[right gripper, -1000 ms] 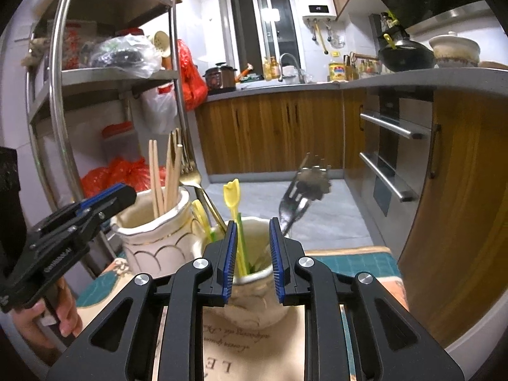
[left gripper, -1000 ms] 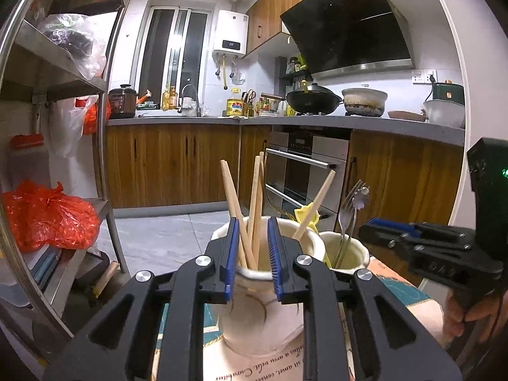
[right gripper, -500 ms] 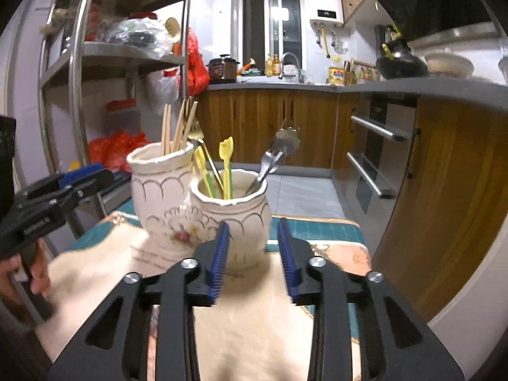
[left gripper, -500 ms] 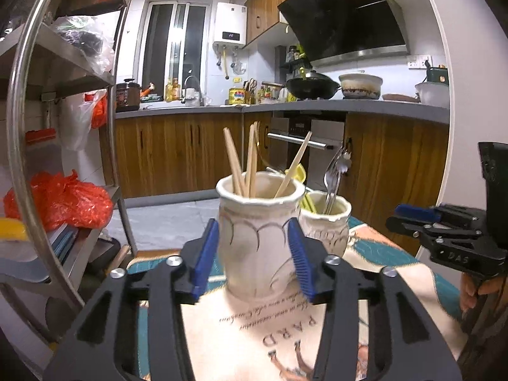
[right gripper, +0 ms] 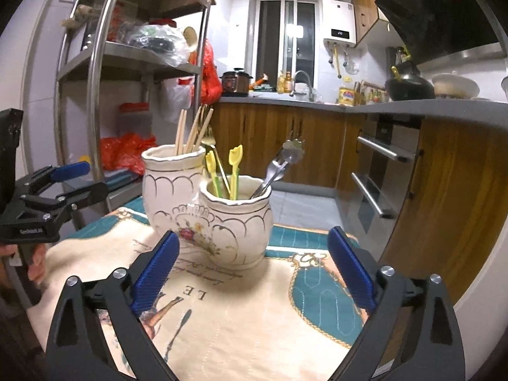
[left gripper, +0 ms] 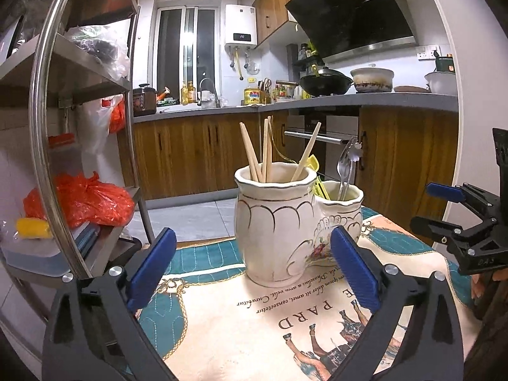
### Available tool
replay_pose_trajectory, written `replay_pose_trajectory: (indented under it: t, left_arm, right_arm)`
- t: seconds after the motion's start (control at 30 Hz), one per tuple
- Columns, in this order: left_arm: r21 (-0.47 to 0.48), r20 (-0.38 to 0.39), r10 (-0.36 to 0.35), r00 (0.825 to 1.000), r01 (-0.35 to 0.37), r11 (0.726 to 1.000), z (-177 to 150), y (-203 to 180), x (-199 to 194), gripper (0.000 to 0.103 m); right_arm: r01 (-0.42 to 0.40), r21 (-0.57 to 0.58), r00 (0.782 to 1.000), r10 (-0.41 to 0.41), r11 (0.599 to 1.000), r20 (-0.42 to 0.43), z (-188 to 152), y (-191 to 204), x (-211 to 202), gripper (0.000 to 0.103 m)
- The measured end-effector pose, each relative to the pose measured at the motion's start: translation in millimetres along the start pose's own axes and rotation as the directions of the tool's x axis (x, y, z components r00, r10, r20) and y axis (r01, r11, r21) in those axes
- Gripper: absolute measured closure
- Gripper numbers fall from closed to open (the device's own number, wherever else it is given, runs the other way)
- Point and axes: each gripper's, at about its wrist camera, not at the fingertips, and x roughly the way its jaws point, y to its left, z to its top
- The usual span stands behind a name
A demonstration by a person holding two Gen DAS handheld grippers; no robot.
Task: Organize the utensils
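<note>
Cream and teal printed cloth [left gripper: 254, 327] covers the table under your grippers. At its centre stands the tall cream ceramic jar with gold scallop lines [left gripper: 274, 225], wooden chopsticks [left gripper: 265, 150] upright inside. Touching it at 3 o'clock: the shorter cream floral jar [right gripper: 236, 222], holding silver metal forks [right gripper: 279, 166] and yellow-green plastic picks [right gripper: 233, 171]. Your left gripper [left gripper: 252, 270] has its blue pads spread wide, holding nothing, the tall jar beyond at 12 o'clock. Your right gripper [right gripper: 252, 270] likewise gapes empty, short jar at 12.
</note>
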Motion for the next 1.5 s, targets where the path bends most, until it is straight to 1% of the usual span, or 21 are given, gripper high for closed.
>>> replay_pose_trajectory:
  t: [0.07, 0.23, 1.5]
  left_arm:
    - [-0.002, -0.005, 0.0, 1.0, 0.0, 1.0, 0.4, -0.4, 1.3, 0.006]
    - [-0.002, -0.006, -0.005, 1.0, 0.005, 1.0, 1.0, 0.0, 2.7, 0.006]
    - [-0.008, -0.009, 0.003, 1.0, -0.003, 1.0, 0.7, 1.2, 3.4, 0.006]
  right_arm:
    - [-0.006, 0.02, 1.0, 0.006, 1.0, 0.016, 0.1, -2.8, -1.4, 0.006]
    - [-0.004, 0.034, 1.0, 0.004, 0.999, 0.004, 0.4, -4.2, 2.2, 0.006]
    - [-0.003, 0.033, 1.0, 0.002, 0.999, 0.017, -0.3, -5.2, 0.8, 0.005]
